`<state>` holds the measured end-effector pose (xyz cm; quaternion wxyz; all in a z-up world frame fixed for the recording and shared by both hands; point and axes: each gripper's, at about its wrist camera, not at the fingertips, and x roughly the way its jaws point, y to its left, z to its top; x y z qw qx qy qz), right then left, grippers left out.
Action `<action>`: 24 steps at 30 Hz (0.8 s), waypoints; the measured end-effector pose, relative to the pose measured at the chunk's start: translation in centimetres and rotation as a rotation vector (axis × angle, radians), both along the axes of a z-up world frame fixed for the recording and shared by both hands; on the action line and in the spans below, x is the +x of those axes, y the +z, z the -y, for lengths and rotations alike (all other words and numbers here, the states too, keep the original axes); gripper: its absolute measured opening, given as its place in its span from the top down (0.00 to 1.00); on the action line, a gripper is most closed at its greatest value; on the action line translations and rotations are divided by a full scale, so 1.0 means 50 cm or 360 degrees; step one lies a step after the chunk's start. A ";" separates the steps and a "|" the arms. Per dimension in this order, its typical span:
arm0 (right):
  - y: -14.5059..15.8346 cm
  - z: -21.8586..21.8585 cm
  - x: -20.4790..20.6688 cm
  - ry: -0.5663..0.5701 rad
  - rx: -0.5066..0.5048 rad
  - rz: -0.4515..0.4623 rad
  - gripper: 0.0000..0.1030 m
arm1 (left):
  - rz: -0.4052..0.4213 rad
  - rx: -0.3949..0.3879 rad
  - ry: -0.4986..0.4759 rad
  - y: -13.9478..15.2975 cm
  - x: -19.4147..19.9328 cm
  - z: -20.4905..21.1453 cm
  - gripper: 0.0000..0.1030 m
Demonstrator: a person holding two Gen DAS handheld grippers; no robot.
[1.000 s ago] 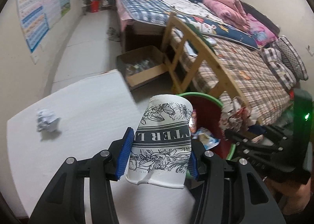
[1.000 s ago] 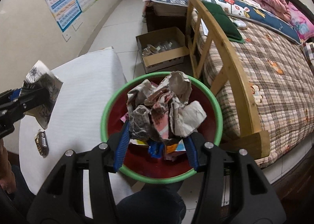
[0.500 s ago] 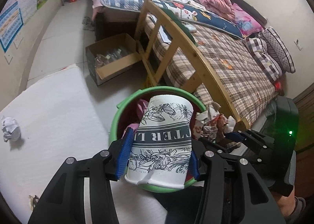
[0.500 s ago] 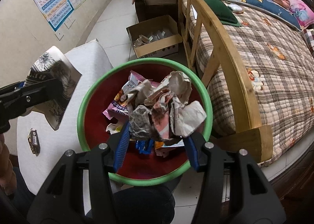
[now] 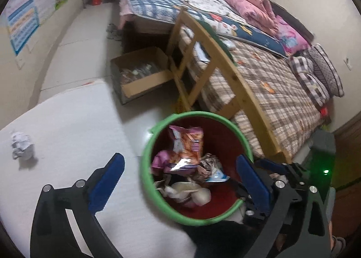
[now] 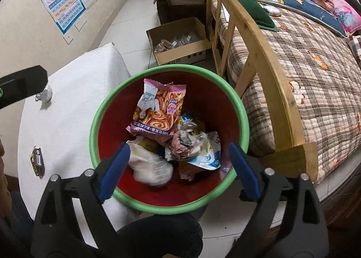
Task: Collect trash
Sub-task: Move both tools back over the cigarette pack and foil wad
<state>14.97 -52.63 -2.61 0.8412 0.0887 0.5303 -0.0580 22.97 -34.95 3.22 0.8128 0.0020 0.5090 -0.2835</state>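
Rightly released over the red bin (image 6: 242, 122), left gripper (image 5: 180, 181) and right gripper (image 6: 178, 168) both just spread wide, nothing pinched, crumpled paper (image 5: 22, 146) next.

Open cardboard box (image 6: 180, 43) on the floor beside the wooden bed frame (image 6: 255, 38)
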 end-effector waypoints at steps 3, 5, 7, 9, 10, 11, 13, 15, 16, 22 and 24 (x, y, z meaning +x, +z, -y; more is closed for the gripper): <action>0.014 -0.024 -0.004 0.0027 0.0001 0.0021 0.11 | 0.0008 0.0017 0.0062 0.004 0.001 -0.049 0.08; 0.024 -0.042 -0.004 0.0053 -0.0009 0.0036 0.10 | 0.0012 0.0029 0.0107 0.006 -0.007 -0.087 0.08; 0.033 -0.061 -0.003 0.0080 -0.0014 0.0052 0.09 | 0.0021 0.0047 0.0147 0.006 -0.015 -0.120 0.08; 0.041 -0.086 -0.002 0.0111 -0.0017 0.0066 0.08 | 0.0015 0.0052 0.0195 0.003 -0.028 -0.163 0.08; 0.045 -0.103 -0.001 0.0135 -0.0020 0.0072 0.08 | 0.0010 0.0052 0.0212 0.001 -0.032 -0.179 0.08; 0.048 -0.122 0.001 0.0160 -0.0024 0.0076 0.08 | 0.0004 0.0058 0.0243 -0.002 -0.039 -0.205 0.08; 0.051 -0.158 0.005 0.0209 -0.0020 0.0081 0.08 | -0.0002 0.0072 0.0292 -0.008 -0.049 -0.245 0.08; 0.052 -0.194 0.009 0.0259 -0.0020 0.0084 0.08 | -0.0015 0.0080 0.0350 -0.016 -0.059 -0.289 0.08; 0.053 -0.211 0.012 0.0280 -0.0021 0.0084 0.08 | -0.0019 0.0088 0.0386 -0.020 -0.064 -0.313 0.08; 0.050 -0.311 0.024 0.0417 -0.0009 0.0090 0.08 | -0.0060 0.0152 0.0575 -0.057 -0.101 -0.424 0.08; 0.046 -0.336 0.027 0.0455 -0.0005 0.0088 0.08 | -0.0084 0.0162 0.0640 -0.072 -0.116 -0.453 0.08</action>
